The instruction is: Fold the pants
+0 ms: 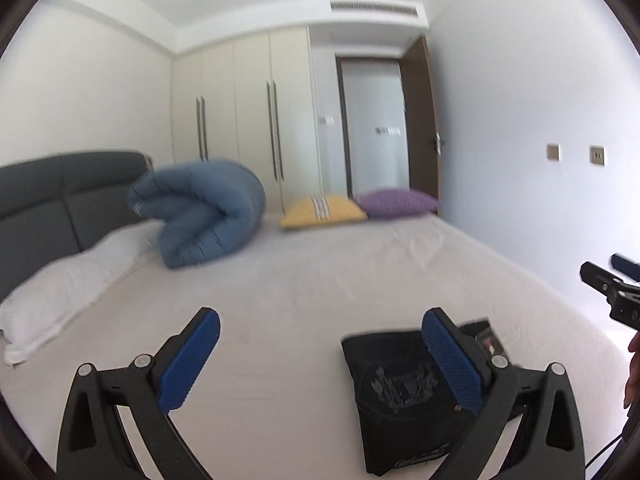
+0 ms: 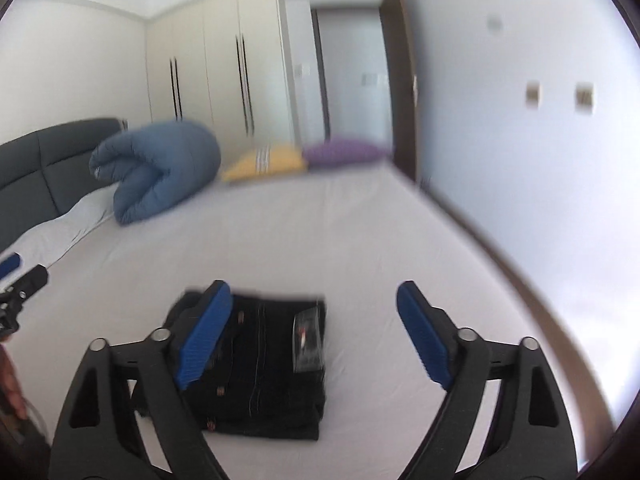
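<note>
Near the front edge of the bed [image 2: 360, 220], the black pants [image 2: 264, 364] are seen folded compactly, both the left gripper [image 1: 320, 360] and right gripper [image 2: 316, 336] spread and empty, the task judged essentially complete.

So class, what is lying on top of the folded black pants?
A small clear packet or tag lies on the folded black pants, near their far right corner. The bed sheet lies beneath them; anything inside the folds is covered.
</note>
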`<action>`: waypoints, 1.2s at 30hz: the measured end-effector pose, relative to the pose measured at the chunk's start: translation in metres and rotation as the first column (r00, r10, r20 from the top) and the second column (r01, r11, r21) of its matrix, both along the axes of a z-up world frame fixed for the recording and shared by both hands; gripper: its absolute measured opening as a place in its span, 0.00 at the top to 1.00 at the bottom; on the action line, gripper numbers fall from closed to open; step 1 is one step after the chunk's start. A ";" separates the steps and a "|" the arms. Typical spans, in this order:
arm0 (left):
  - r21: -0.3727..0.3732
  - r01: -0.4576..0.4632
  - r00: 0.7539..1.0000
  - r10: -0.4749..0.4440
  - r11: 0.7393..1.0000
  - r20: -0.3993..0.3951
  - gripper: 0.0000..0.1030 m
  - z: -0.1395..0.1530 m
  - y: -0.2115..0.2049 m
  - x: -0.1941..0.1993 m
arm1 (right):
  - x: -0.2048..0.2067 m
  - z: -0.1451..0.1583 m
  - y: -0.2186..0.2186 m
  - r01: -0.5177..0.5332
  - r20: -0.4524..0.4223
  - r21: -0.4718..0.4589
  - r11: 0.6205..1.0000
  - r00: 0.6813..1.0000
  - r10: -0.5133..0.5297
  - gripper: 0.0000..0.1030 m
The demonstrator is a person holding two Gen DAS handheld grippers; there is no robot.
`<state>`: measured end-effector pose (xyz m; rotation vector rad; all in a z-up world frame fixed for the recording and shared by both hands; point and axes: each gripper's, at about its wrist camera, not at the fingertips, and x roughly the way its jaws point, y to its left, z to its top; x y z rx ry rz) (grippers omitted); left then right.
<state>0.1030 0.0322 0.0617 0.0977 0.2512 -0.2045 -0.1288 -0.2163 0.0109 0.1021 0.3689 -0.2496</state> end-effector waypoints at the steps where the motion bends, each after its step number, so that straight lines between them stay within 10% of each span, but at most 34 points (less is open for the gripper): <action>1: -0.018 0.002 1.000 -0.002 1.000 0.030 0.00 0.011 0.011 -0.016 | -0.018 0.018 0.013 0.041 0.083 -0.079 0.996 0.996 -0.034 0.00; 6: -0.005 -0.002 0.987 0.002 1.000 0.163 0.00 0.056 0.024 -0.069 | -0.064 0.077 0.045 0.128 0.231 -0.217 0.968 0.970 -0.077 0.00; 19: 0.023 -0.052 0.996 0.053 0.998 -0.072 0.00 0.092 0.036 -0.091 | -0.131 0.169 0.071 0.086 0.170 -0.118 0.989 0.983 -0.065 0.00; 28: 0.029 0.000 0.925 0.011 1.000 -0.379 0.00 0.026 0.017 -0.070 | -0.108 0.109 0.047 0.156 -0.170 0.082 0.984 0.975 -0.141 0.00; 36: 0.048 0.032 0.866 -0.004 0.998 -0.500 0.00 -0.010 0.008 -0.062 | -0.085 0.069 0.049 0.123 -0.244 0.049 0.991 0.964 -0.108 0.00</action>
